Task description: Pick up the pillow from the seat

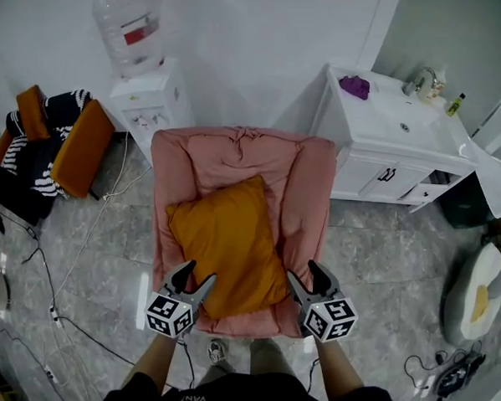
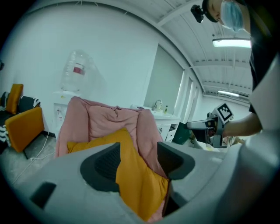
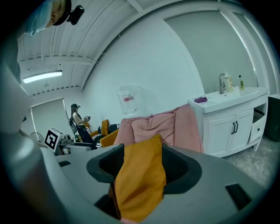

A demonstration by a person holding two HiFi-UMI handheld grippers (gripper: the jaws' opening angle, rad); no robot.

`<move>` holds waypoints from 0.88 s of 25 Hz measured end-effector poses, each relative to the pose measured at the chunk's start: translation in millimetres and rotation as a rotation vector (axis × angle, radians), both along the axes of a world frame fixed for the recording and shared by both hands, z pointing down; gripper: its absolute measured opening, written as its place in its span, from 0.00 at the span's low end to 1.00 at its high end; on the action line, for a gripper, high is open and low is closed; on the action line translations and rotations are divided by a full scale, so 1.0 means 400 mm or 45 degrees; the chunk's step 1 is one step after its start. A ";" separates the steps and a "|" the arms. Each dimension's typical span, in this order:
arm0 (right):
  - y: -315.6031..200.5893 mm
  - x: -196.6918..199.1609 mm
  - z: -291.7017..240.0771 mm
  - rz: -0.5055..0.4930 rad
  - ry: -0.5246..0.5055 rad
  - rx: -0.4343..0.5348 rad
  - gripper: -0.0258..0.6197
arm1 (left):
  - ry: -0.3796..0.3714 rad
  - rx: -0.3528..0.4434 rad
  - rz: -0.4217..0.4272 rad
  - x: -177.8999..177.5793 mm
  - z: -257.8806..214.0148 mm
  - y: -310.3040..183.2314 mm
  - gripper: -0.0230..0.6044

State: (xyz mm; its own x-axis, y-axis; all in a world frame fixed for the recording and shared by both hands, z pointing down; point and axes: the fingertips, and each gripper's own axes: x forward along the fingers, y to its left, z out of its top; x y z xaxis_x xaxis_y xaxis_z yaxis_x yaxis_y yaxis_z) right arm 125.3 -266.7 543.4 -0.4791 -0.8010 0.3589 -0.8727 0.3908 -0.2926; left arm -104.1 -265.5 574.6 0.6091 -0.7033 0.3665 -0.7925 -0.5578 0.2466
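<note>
An orange pillow (image 1: 227,244) lies slanted on the seat of a pink armchair (image 1: 310,190). My left gripper (image 1: 198,275) is at the pillow's near left corner and my right gripper (image 1: 304,274) at its near right corner. In the left gripper view the pillow (image 2: 135,183) fills the gap between the two dark pads (image 2: 103,166), with the pink chair back (image 2: 100,124) behind it. The right gripper view also has orange fabric (image 3: 140,179) pinched between its pads (image 3: 179,168). Both grippers look shut on the pillow, which rests on the seat.
A water dispenser (image 1: 147,98) stands behind the armchair at the left. At the right is a white sink cabinet (image 1: 395,153). Orange chairs (image 1: 81,149) and striped cloth sit at the far left. Cables (image 1: 60,311) run over the tiled floor. A person (image 3: 78,124) stands far back.
</note>
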 end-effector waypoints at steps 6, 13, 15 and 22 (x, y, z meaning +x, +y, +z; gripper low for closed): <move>-0.116 -0.058 0.148 -0.123 0.042 -0.100 0.43 | 0.054 -0.176 -0.237 -0.089 0.160 -0.079 0.46; -0.216 -0.123 0.352 -0.238 0.097 -0.257 0.43 | 0.113 -0.344 -0.452 -0.184 0.321 -0.116 0.51; -0.235 -0.127 0.416 -0.252 0.117 -0.311 0.44 | 0.135 -0.383 -0.491 -0.205 0.357 -0.134 0.54; -0.284 -0.114 0.583 -0.253 0.158 -0.461 0.45 | 0.140 -0.440 -0.532 -0.258 0.452 -0.239 0.57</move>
